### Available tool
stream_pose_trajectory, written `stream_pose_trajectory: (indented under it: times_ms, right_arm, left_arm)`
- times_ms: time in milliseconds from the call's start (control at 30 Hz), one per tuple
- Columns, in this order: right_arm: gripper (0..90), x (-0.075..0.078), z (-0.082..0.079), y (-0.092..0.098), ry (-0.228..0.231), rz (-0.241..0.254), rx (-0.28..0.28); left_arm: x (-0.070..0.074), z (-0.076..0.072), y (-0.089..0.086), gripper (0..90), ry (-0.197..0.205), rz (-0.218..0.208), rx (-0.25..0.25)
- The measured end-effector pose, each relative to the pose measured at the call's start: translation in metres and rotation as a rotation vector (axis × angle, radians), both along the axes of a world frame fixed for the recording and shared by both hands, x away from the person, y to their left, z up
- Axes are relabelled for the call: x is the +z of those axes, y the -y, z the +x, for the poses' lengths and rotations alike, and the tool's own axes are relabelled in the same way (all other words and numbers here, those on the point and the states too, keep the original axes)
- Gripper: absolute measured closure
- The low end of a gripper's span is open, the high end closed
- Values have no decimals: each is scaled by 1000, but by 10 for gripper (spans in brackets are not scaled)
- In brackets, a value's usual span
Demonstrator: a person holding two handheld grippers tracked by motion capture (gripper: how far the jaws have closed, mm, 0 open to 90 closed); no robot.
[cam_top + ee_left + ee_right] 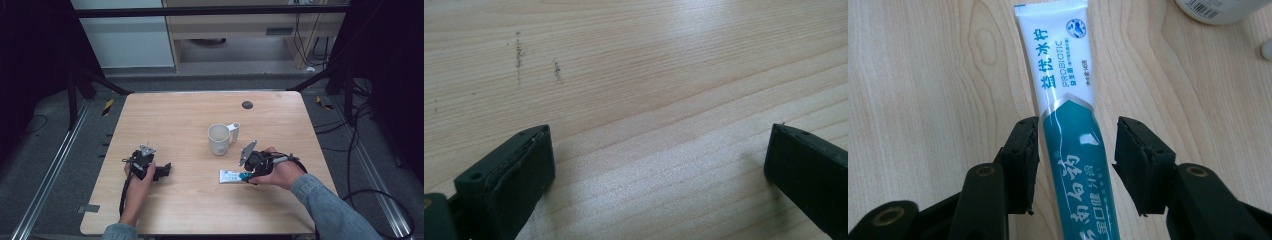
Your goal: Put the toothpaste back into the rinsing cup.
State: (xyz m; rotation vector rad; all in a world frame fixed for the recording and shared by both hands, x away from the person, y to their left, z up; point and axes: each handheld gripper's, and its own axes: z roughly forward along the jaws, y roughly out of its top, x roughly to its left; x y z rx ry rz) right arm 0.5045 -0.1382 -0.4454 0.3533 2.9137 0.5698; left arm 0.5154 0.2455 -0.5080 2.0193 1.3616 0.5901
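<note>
A white and teal toothpaste tube (230, 176) lies flat on the wooden table (190, 115), right of centre near the front. My right gripper (247, 176) is low over its teal end. In the right gripper view the tube (1063, 75) runs between the jaws of the right gripper (1078, 135); the left pad is close against it and a gap remains at the right pad, so the gripper is open. My left gripper (164, 171) rests at the front left, pointing right. Its jaws (659, 150) stand wide open over bare wood.
A white mug (219, 139) with its handle to the right stands upright just behind the tube; its base shows at the top right of the right gripper view (1220, 10). A small dark round spot (247, 105) marks the table's far side.
</note>
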Motion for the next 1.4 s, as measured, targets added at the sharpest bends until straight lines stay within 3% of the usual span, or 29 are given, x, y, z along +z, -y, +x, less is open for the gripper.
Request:
stream_pose_trajectory:
  times_ms: [300, 1400]
  right_arm:
    - [503, -8, 3, -7, -27, -19, 4]
    - [518, -23, 11, -14, -54, -37, 16]
  left_arm:
    - [0, 0, 0, 0, 0, 0, -1]
    - [0, 0, 0, 0, -1, 1, -3]
